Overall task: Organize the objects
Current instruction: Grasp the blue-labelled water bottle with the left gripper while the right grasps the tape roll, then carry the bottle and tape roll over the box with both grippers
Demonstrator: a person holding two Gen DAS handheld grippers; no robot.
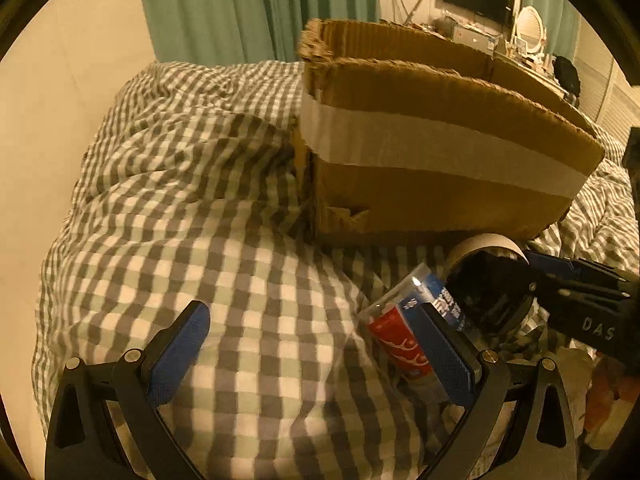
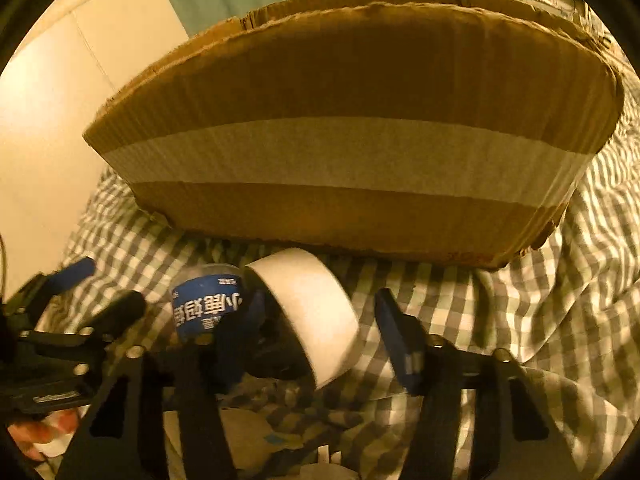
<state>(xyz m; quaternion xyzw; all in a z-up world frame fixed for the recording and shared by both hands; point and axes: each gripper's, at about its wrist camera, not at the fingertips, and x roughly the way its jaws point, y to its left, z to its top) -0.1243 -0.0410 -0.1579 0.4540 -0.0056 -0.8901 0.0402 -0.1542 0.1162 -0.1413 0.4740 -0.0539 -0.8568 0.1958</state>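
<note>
- A checked bedcover (image 1: 224, 216) in grey, green and white, rumpled into folds, spreads beneath both tongs.
- A cardboard box (image 2: 352, 80) with a pale tape band around its side stands on the cover straight ahead of the right tongs; from the left tongs it sits ahead and to the right.
- The left tongs (image 1: 316, 354) are spread wide with nothing between the blue pads; only bedcover shows in the gap.
- The right tongs (image 2: 320, 334) are also spread wide. The left pad reaches into the hollow of a white tape roll (image 2: 312, 312), while the right pad stands clear of the roll's outer face. Whether the inner pad presses the roll I cannot tell.
- The tape roll lies tilted between the right tongs' fingers, just short of the box's foot.
- A blue-labelled bottle (image 2: 208, 304) rests just left of the roll, touching it.
- A red package (image 1: 400, 344) lies against the outer side of the left tongs' right finger.
</note>
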